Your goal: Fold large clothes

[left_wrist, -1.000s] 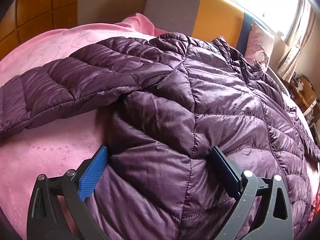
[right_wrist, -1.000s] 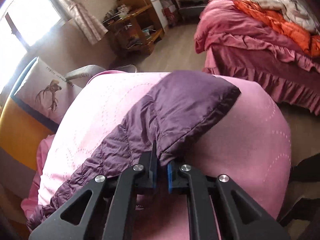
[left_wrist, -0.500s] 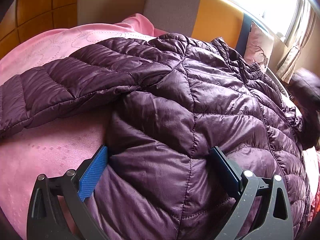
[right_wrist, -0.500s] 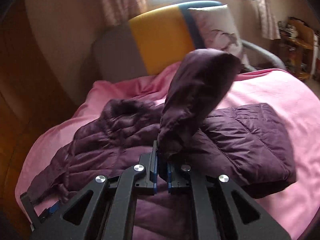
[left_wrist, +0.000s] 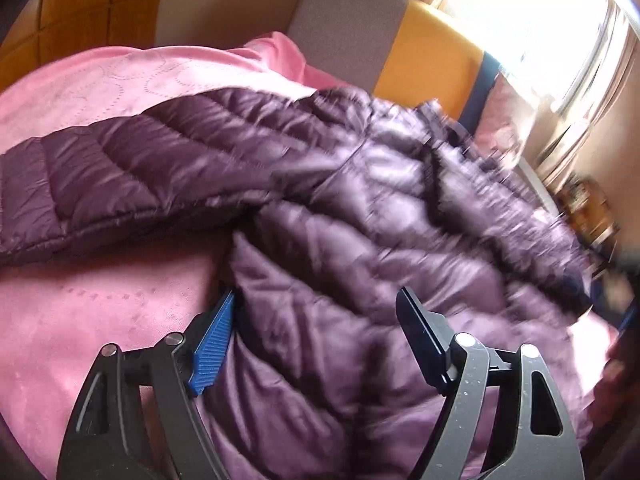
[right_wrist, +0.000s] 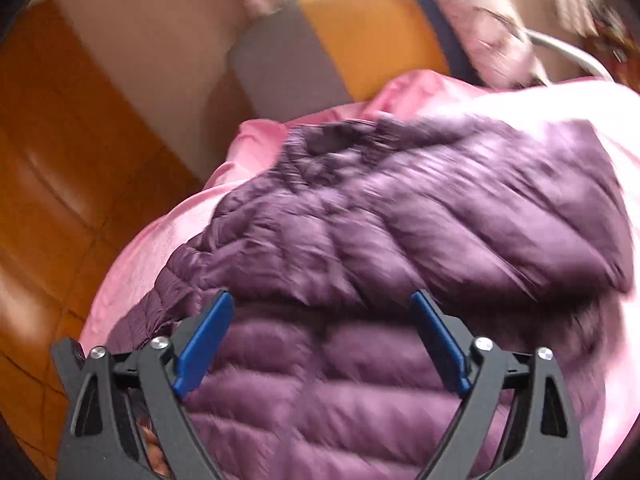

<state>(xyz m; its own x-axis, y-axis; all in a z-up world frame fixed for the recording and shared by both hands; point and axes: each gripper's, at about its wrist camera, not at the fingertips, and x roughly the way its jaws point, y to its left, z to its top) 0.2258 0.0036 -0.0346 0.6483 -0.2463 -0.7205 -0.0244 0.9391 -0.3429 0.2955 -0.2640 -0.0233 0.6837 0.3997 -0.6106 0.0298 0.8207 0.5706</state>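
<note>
Left wrist view: the left hand-held gripper [left_wrist: 316, 340] has its jaws spread wide and grips nothing; the purple quilted jacket [left_wrist: 360, 220] fills the gap between its fingers and runs on ahead of it, lying on the pink bed cover [left_wrist: 100, 312]. One sleeve [left_wrist: 112, 184] stretches out flat ahead and to the left of this hand-held gripper, apart from the body of the jacket. Much of this picture is smeared, so the far right of the jacket is hard to read.

In the right wrist view, the right hand-held gripper [right_wrist: 320, 344] is likewise wide open and empty, hovering over the jacket, whose padded panels lie between and just ahead of its fingers. A sleeve [right_wrist: 500, 216] appears folded across the body ahead and to the right, though blur leaves its edge uncertain.

As a judgement, the folded sleeve is the weak spot. The slick, puffy shell may spring up or slide off the body now that nothing holds it. The other sleeve is not yet folded; if the left hand-held gripper closes where it hovers, it would likely pinch a thick wad of the body rather than a cuff or a seam, and dragging that could pull the whole jacket across the cover and undo the fold. A thin pinch on such fabric could also slip out mid-lift.
</note>
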